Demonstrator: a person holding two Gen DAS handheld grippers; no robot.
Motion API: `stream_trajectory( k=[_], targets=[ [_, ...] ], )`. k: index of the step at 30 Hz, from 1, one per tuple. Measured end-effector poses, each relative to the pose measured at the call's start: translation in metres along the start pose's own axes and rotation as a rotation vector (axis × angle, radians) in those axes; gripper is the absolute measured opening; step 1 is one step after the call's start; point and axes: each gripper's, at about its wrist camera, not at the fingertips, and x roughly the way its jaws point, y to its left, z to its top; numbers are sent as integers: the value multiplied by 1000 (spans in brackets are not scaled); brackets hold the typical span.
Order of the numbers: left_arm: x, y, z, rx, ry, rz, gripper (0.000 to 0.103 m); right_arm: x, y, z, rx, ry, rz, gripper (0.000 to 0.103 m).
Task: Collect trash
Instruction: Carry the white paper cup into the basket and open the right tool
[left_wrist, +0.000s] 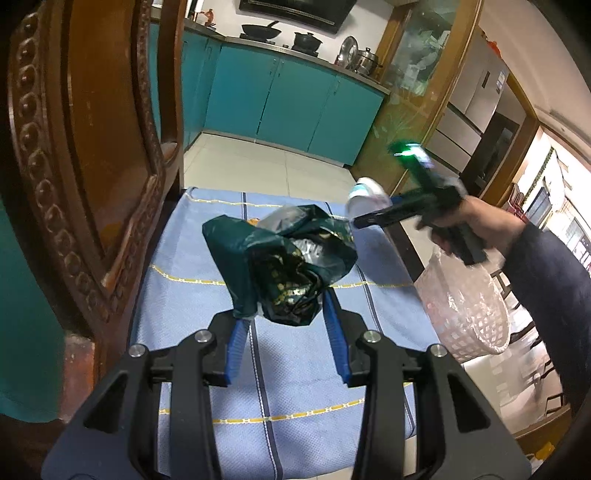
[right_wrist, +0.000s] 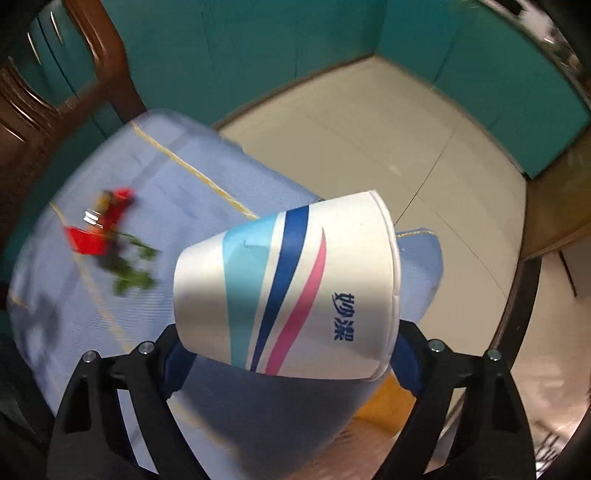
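Observation:
A crumpled dark green plastic bag (left_wrist: 280, 251) with wrappers inside rests on the blue cloth of a chair seat (left_wrist: 184, 295). My left gripper (left_wrist: 284, 306) is shut on the bag's near lower end, one blue pad on each side. A white paper cup (right_wrist: 288, 284) with blue and pink stripes lies sideways between the pads of my right gripper (right_wrist: 291, 332), base at the left pad, rim at the right. The left wrist view shows that cup (left_wrist: 364, 192) in the air by the seat's far right corner, at the tip of the right gripper (left_wrist: 369, 208), which a hand holds.
Red scraps (right_wrist: 99, 229) and green leaves (right_wrist: 133, 273) lie blurred on the blue cloth. A pink basket (left_wrist: 469, 317) lined with clear plastic stands right of the chair. The carved wooden chair back (left_wrist: 92, 166) rises at the left. Teal cabinets and pale floor tiles lie beyond.

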Motion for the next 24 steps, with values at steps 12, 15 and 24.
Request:
stream_trajectory(
  k=[12,15,24],
  targets=[
    [-6,-20,-14,52,-5,18,40,-145,152,-187,455,-486,-138,86],
    [-8,-31,-21,83,-13,43,40,-128,159,-210,531,-495,-162,86],
    [-2,-45,-38,123,2,89,40,-125,157,-220,572,-520,-183,86]
  ],
)
